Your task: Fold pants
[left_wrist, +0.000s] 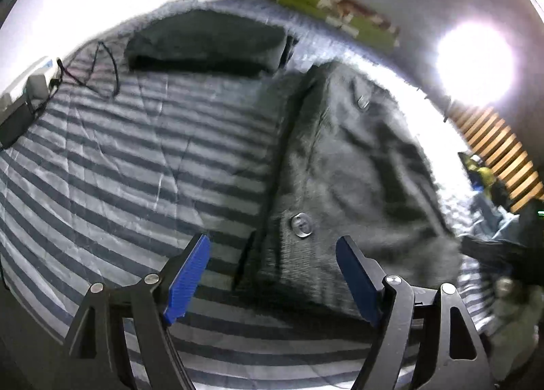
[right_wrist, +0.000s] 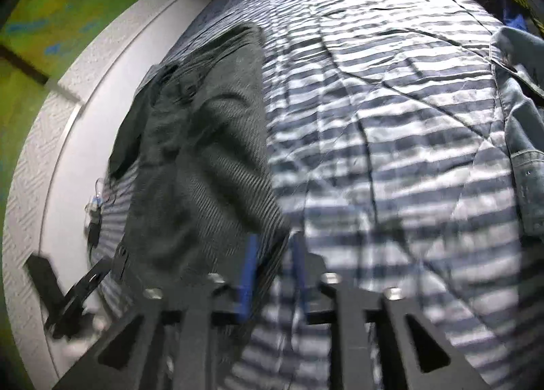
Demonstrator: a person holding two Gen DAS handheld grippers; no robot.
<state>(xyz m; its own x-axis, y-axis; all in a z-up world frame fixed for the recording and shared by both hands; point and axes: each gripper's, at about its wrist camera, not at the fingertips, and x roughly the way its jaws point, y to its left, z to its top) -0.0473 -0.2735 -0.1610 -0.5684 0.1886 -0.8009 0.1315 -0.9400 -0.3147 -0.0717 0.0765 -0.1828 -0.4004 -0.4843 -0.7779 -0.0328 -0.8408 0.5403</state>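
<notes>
Dark grey pants (left_wrist: 343,159) are seen lying on the striped bed cover (left_wrist: 136,159), partly folded, with the waistband button (left_wrist: 302,225) facing up near the left gripper (left_wrist: 272,274). The left fingers (left_wrist: 188,274) are spread wide, nothing between the pads; the waistband edge sits just ahead of them.

The right gripper (right_wrist: 273,271) is held low over the pant edge. Its fingers (right_wrist: 248,274) stand narrowly apart with dark cloth lying between them; whether the pads press on it cannot be told through the blur.

Risks, as judged:
- A thin pinch by the right fingers could slip and let the fold fall open.
- Only the top layer might be caught by the left fingers, skewing the fold.
- The cover could be picked up with the cloth.

Count: one pair of pants in hand, one already folded dark garment (left_wrist: 207,41) at the far end, one denim garment (right_wrist: 520,131) at the side, two buttons visible, two grippers.
</notes>
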